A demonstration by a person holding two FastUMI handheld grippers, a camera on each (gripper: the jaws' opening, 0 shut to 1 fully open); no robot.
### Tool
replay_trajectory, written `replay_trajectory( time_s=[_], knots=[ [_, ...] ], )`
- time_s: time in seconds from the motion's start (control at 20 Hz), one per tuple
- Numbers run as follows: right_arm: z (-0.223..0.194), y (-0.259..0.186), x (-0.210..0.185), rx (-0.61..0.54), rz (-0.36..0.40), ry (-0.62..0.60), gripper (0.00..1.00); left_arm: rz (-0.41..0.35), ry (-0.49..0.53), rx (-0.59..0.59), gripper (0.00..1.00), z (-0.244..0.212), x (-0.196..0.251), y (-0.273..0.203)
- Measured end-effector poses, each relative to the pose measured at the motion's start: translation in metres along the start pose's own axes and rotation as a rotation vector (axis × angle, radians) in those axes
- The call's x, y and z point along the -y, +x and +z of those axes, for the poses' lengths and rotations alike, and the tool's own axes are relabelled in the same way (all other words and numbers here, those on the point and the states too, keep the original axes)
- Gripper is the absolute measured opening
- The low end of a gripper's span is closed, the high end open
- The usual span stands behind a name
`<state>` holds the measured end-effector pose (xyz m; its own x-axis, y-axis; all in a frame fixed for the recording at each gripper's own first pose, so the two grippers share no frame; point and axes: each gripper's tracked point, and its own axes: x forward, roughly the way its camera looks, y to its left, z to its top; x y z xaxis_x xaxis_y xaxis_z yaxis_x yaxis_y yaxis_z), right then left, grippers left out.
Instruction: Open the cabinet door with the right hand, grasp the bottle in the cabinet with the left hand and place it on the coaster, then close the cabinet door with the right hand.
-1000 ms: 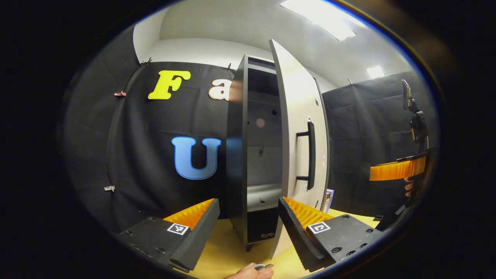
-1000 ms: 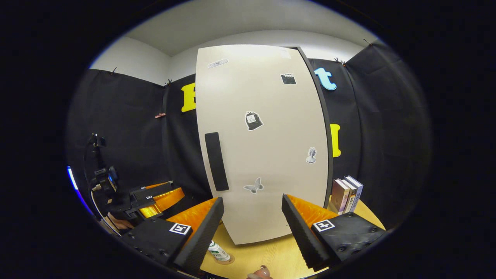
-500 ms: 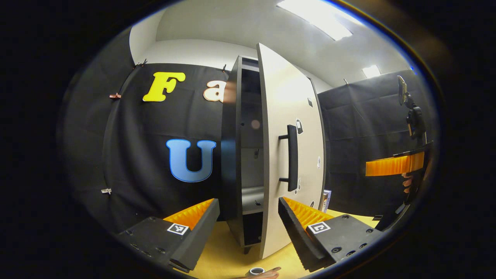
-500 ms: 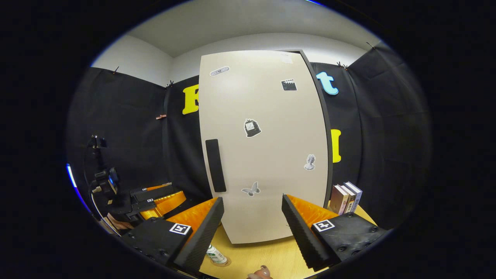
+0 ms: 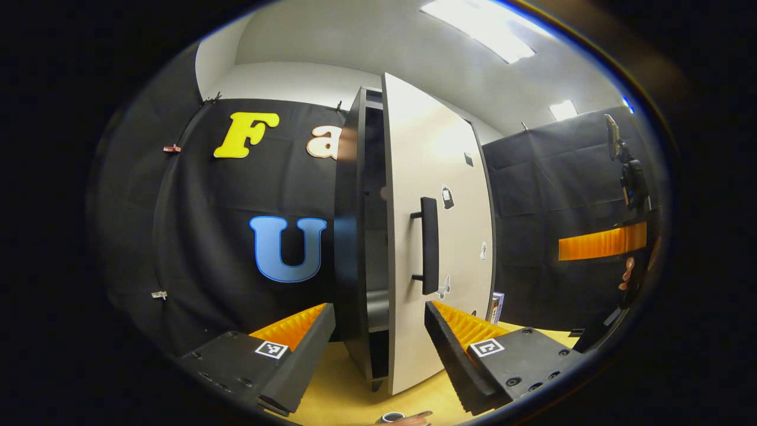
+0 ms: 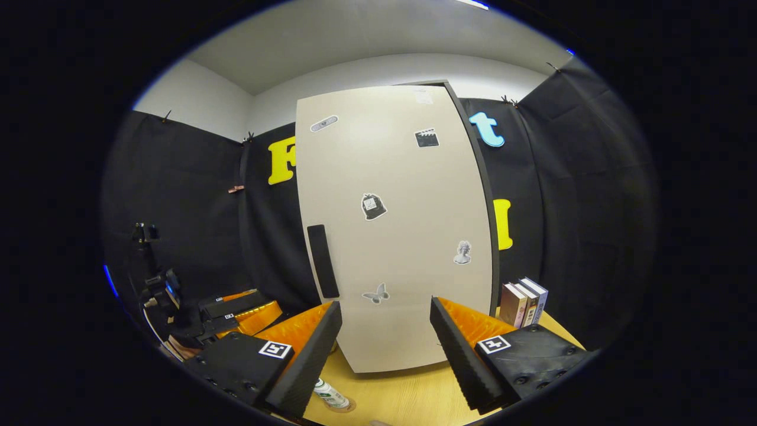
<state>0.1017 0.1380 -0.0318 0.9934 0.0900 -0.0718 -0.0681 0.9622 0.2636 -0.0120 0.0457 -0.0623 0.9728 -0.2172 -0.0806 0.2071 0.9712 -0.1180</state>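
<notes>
In the right gripper view we see the bottle (image 6: 330, 395) low down, just past the tip of our left-hand finger, standing on the coaster (image 6: 345, 406) on the desk (image 6: 402, 396); that finger covers its top, so we can only make out the lower body and a label too small to read. Ahead of the right gripper (image 6: 384, 346), whose fingers are spread wide with nothing between them, the cabinet door (image 6: 396, 236) faces us with its dark handle (image 6: 323, 261) and several stickers. A few books (image 6: 524, 302) stand beyond the right finger, partly cut off by it. The left gripper (image 6: 236, 310) shows far off to the left, half lost in shadow. In the left gripper view, the left gripper (image 5: 378, 349) is likewise spread and empty, and straight ahead the door (image 5: 437, 236) stands a narrow gap off the cabinet (image 5: 349, 236). Through the gap we can tell only a dim interior and a pale shelf edge. At the far right, the right gripper (image 5: 603, 242) is cropped, with fingers of a hand (image 5: 626, 273) below it.
</notes>
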Motion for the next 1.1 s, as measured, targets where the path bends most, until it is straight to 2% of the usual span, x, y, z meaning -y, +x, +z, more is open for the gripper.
replay_trajectory(
  time_s=[0.35, 1.1],
  knots=[
    [-0.005, 0.006, -0.007, -0.013, -0.008, -0.066, 0.98, -0.006, 0.003, -0.006, 0.96, -0.003, -0.002, 0.002],
    [-0.011, 0.006, -0.012, -0.025, -0.013, -0.113, 0.98, -0.039, 0.011, 0.013, 0.95, 0.002, 0.008, 0.008]
  ],
)
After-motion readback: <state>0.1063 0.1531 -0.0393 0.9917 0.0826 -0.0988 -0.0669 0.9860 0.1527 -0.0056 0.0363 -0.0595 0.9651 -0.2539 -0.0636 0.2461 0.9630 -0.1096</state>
